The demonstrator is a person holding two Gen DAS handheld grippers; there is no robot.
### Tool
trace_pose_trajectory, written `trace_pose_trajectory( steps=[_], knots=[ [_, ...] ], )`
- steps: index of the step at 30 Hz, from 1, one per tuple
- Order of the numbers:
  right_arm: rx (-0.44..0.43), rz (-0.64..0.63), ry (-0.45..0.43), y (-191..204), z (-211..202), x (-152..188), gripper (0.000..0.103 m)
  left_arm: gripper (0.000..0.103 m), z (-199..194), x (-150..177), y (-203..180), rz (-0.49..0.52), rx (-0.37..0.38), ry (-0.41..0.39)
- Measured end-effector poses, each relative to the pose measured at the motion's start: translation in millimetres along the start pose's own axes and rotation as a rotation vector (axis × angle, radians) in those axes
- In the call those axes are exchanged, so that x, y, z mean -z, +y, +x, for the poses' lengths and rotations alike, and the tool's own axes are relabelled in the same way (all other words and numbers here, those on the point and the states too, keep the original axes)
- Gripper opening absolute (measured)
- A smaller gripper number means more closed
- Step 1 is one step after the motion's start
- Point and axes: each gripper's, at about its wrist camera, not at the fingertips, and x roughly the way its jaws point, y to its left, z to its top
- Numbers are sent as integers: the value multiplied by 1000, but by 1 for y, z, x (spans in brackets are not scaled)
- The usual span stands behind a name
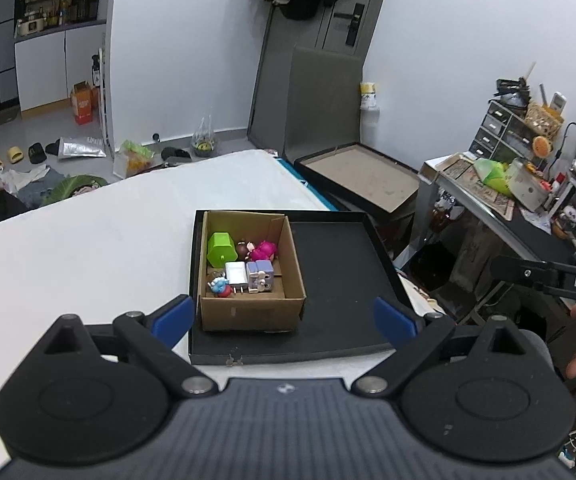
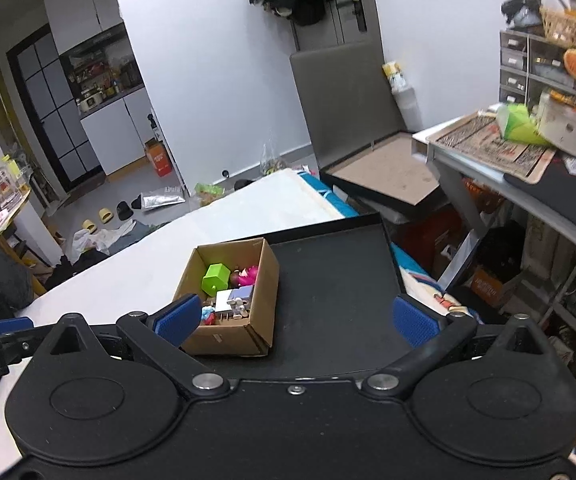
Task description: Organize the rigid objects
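A brown cardboard box [image 1: 250,312] stands in the left part of a black tray [image 1: 339,276] on the white table [image 1: 68,248]. Inside lie a green block [image 1: 221,247], a pink figure [image 1: 263,251], a white charger [image 1: 235,274], a lilac block [image 1: 260,276] and a small blue-red toy [image 1: 220,287]. My left gripper [image 1: 284,318] is open and empty, held above the tray's near edge. My right gripper [image 2: 297,318] is open and empty above the tray [image 2: 339,280], its left finger beside the box [image 2: 228,336].
A cluttered desk [image 1: 499,196] stands to the right. A second black tray [image 1: 361,178] leans beyond the table. Shoes, bags and clothes lie on the floor [image 1: 40,156] at the far left. The other gripper's handle [image 1: 547,280] shows at the right.
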Motion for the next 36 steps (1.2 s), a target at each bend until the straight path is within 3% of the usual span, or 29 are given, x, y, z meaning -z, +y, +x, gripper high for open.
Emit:
trace_pose_trajectory(
  steps=[18,36],
  knots=[
    [-17,-61,-84,21,-63,21,103,97,-64,28,-13,11,-1,-94],
    [-34,-70,-149,18,-93,40,103,98,-100,51,-25,43,-10,-163]
  ],
)
